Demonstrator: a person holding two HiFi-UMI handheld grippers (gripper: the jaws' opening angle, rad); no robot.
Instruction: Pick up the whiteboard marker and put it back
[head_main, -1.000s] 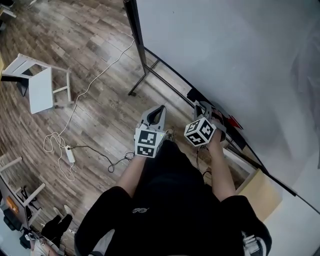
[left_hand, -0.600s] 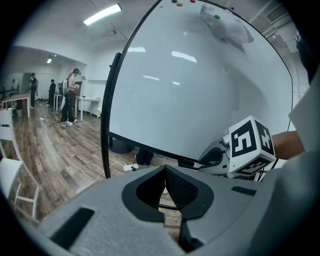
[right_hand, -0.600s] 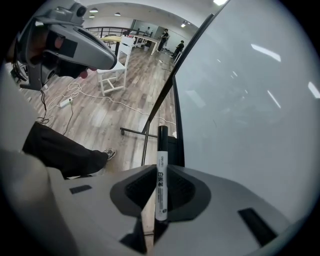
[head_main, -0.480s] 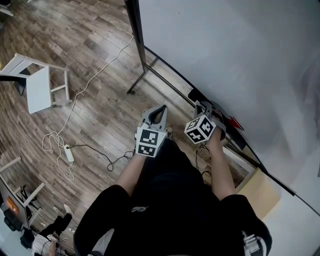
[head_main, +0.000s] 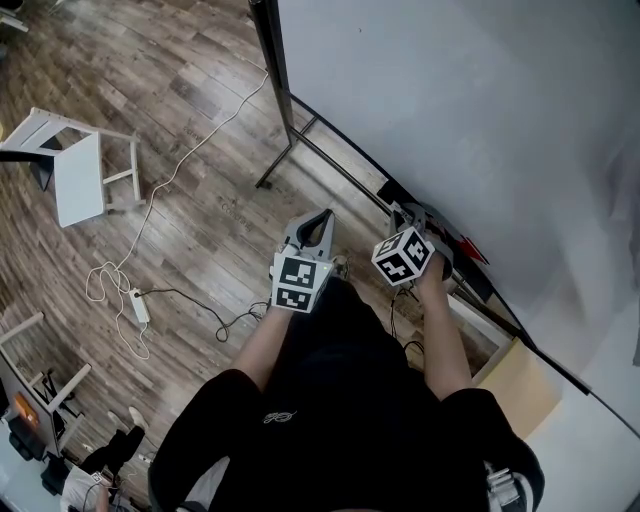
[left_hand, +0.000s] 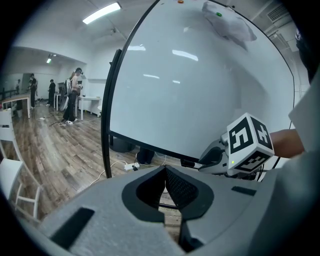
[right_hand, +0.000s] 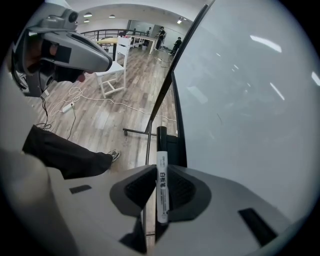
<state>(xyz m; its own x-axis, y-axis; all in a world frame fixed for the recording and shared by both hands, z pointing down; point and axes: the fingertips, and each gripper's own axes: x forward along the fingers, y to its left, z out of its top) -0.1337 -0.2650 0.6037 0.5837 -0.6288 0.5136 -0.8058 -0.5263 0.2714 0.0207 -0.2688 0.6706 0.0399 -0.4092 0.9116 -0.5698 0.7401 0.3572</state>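
The whiteboard marker (right_hand: 162, 192), white-bodied with a black cap, lies lengthwise between the pads of my right gripper (right_hand: 161, 169), cap pointing out towards the whiteboard's lower frame. Those jaws have just eased open a little, and they still hold the marker. In the head view the right gripper (head_main: 402, 214) hangs over the board's tray (head_main: 470, 270), pointing steeply down. My left gripper (head_main: 321, 219) stays to its left over the floor, jaws shut with nothing between them, as its own view of the left gripper (left_hand: 165, 169) shows. The whiteboard (head_main: 450, 100) fills the upper right.
A red object (head_main: 468, 243) and a dark block (head_main: 392, 190) lie on the tray. The board's stand leg (head_main: 290, 150) reaches across the wooden floor. A white chair (head_main: 85, 175) and a cable with a power strip (head_main: 138, 305) are at left. A wooden box (head_main: 515, 385) sits at lower right.
The right gripper's marker cube has tipped slightly. The left gripper has stayed where it was.
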